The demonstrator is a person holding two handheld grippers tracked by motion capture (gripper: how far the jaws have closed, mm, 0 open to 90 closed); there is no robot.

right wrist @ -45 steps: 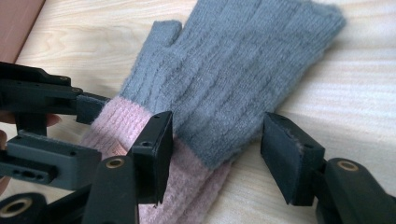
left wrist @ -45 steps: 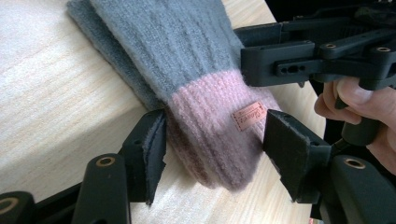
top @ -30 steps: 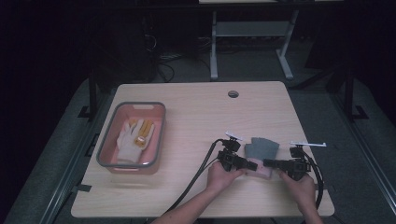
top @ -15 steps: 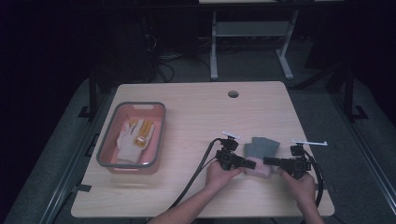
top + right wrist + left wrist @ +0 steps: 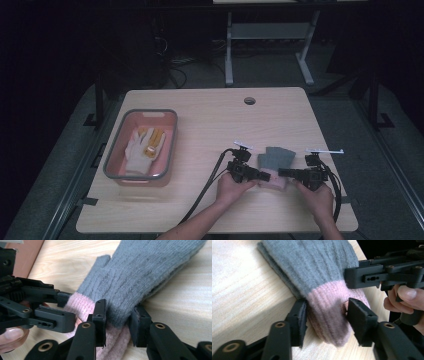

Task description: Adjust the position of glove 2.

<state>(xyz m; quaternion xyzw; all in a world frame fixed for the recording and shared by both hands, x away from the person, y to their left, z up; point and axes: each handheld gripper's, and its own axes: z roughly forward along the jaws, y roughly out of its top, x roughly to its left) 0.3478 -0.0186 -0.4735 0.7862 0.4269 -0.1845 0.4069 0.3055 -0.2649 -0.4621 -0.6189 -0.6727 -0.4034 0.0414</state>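
Left gripper (image 5: 324, 315): black jaws closing on the pink ribbed cuff of a grey knitted glove (image 5: 312, 267), which is lying flat on the wooden table (image 5: 210, 115), near right. Right gripper (image 5: 117, 320): jaws pinching the same cuff edge. Grey-rimmed pink tub (image 5: 170, 145), far left, is holding what seems a white-and-yellow work glove (image 5: 140, 147).
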